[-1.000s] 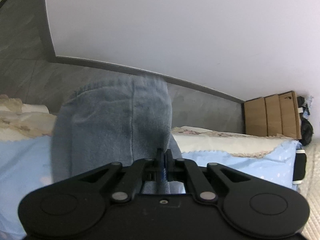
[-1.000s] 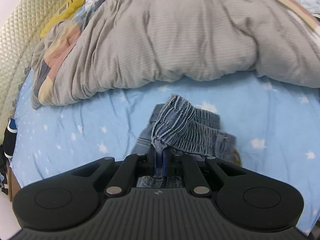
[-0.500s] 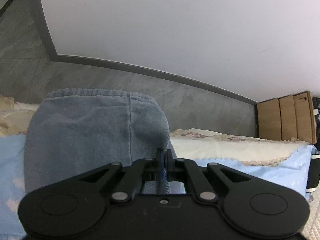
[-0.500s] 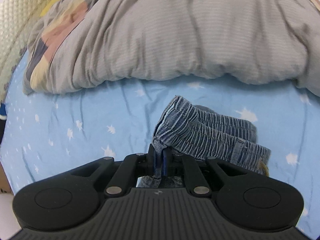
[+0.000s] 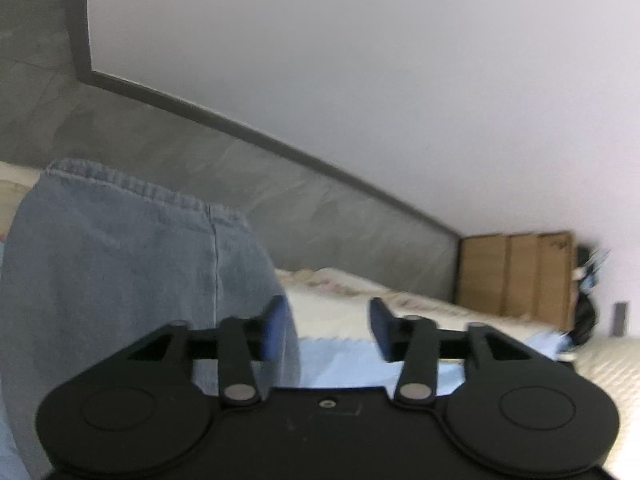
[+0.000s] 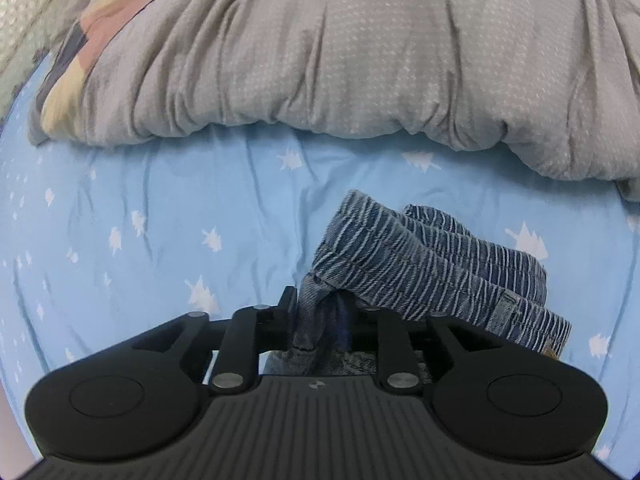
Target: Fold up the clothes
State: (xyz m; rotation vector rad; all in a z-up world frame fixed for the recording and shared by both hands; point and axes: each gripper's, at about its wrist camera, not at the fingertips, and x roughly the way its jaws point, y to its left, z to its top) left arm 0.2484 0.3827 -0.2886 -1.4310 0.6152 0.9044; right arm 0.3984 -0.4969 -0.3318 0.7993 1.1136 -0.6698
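Denim jeans (image 6: 424,268) lie bunched on the star-print bed sheet (image 6: 160,208). Left gripper (image 5: 326,328) fingers stand wide, empty; right gripper (image 6: 320,320) fingers look partly parted around the waistband. Risk: slack cloth slips free, spoiling the fold.

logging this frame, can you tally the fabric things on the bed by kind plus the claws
denim garment: 1
grey quilt: 1
blue star-print sheet: 1
claws: 2, left claw and right claw
total: 5
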